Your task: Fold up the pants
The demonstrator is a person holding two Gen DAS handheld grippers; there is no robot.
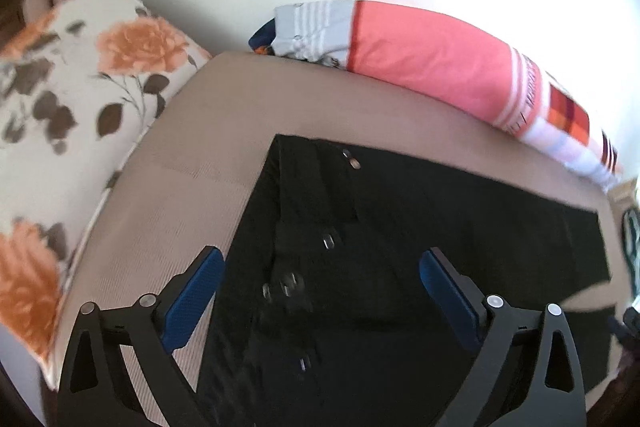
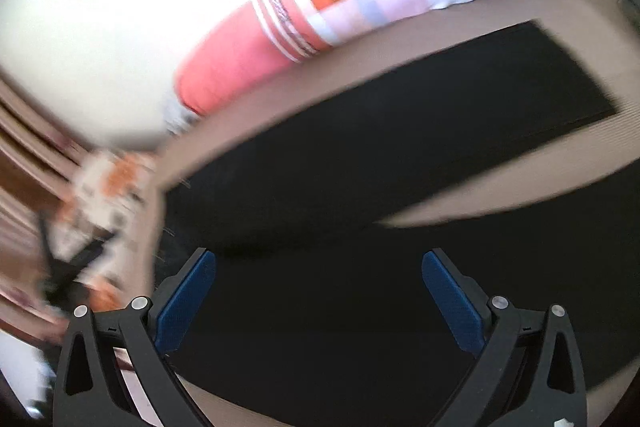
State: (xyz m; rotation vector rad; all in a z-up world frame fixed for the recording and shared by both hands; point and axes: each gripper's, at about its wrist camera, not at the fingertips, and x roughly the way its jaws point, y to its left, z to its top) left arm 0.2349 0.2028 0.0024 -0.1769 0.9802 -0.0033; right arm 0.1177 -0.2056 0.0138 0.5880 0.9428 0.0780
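Black pants (image 1: pixel 420 227) lie spread flat on a beige bed sheet (image 1: pixel 224 131), waistband with metal buttons toward the left. My left gripper (image 1: pixel 322 263) is open and empty, hovering over the waist end. The right wrist view is blurred; it shows the pants (image 2: pixel 360 155) with the two legs parted by a strip of sheet. My right gripper (image 2: pixel 318 267) is open and empty above the dark fabric.
A floral pillow (image 1: pixel 72 115) lies left of the pants. A pink and checked bolster (image 1: pixel 440 63) runs along the far edge by the white wall, and also shows in the right wrist view (image 2: pixel 320 15). The bed's edge is close on the right.
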